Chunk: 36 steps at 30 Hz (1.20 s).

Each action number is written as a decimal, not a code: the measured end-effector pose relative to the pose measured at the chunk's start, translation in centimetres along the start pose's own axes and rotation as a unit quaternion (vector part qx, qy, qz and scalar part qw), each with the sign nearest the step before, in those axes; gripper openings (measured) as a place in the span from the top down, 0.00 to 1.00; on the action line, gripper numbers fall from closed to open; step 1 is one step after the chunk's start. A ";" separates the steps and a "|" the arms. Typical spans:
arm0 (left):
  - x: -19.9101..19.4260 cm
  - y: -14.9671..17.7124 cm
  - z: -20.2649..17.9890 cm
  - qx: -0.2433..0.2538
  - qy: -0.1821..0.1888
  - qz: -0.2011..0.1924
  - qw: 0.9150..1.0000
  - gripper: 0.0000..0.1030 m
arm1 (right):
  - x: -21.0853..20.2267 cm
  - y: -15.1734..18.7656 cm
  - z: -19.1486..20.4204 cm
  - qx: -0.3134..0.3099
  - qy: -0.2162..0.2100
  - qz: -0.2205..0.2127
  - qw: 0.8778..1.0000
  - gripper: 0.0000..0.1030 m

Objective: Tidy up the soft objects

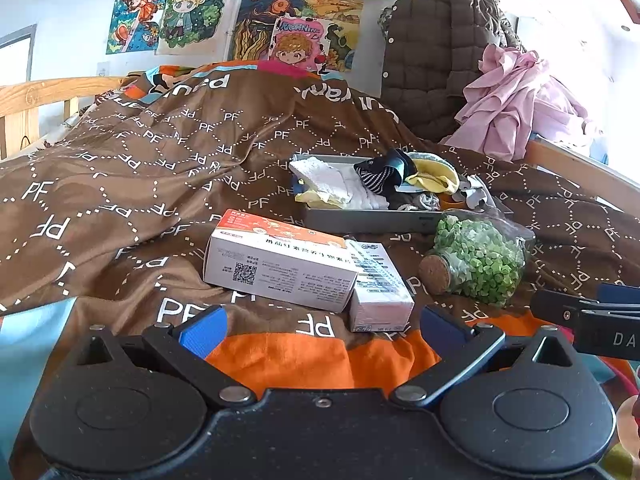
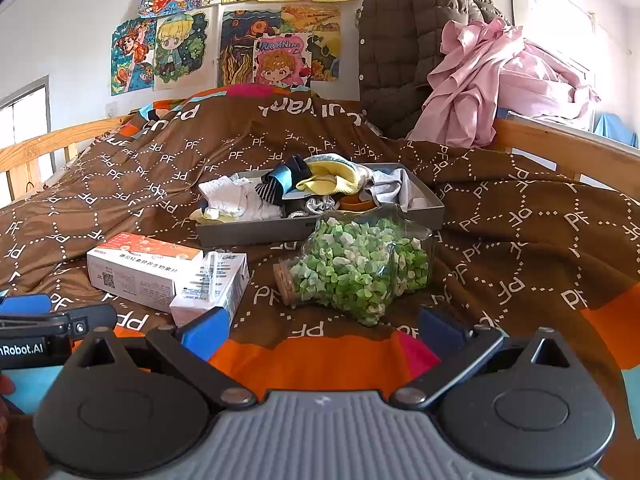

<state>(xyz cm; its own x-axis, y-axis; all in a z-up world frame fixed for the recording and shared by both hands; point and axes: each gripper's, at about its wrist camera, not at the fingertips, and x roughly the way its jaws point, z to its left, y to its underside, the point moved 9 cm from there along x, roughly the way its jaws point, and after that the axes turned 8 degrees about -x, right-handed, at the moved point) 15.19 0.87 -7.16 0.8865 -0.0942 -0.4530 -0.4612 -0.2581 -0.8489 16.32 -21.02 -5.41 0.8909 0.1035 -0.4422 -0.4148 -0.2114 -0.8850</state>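
- The left hand-held gripper (image 1: 322, 330) hangs low over the near edge of the bed, its blue-padded fingers (image 1: 204, 334) spread wide with nothing between them.
- The right hand-held gripper (image 2: 324, 330) sits just beside it at the same height, jaws also wide and empty.
- Both point across a brown quilt printed with white "PF" letters and dotted diamonds (image 1: 132, 168), which has an orange band along its near edge.
- The soft things, a heap of small socks and cloths in white, navy stripe, yellow and grey (image 2: 296, 190), lie piled in a shallow grey rectangular tray (image 2: 256, 232) in the middle of the bed, well beyond both grippers.
- Some pieces of the heap bulge above the tray's rim.
- Nearer than the tray, a white and orange cardboard box (image 1: 276, 260) lies flat on the quilt.
- A smaller white carton (image 1: 380, 284) lies touching its right end.
- To the right of the cartons, a clear glass bottle with a cork stopper, filled with green and white folded paper bits (image 2: 360, 272), lies on its side, just in front of the tray.
- At the far side of the bed, a brown quilted jacket (image 2: 404, 52) and crumpled pink cloth (image 2: 488, 84) hang over the wooden bed frame (image 2: 560, 152).
- Bright cartoon drawings (image 1: 240, 20) cover the white wall behind.
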 end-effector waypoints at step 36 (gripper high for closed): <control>0.3 0.7 0.0 -0.001 -0.016 0.029 0.999 0.01 | 0.1 0.2 0.2 -0.001 -0.002 0.002 1.000 0.00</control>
<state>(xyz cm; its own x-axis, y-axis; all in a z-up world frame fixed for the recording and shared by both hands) 15.09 0.65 -7.86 0.8568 -0.0788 -0.5095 -0.5114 -0.2548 -0.8207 16.33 -20.88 -5.64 0.8882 0.1073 -0.4468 -0.4181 -0.2145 -0.8827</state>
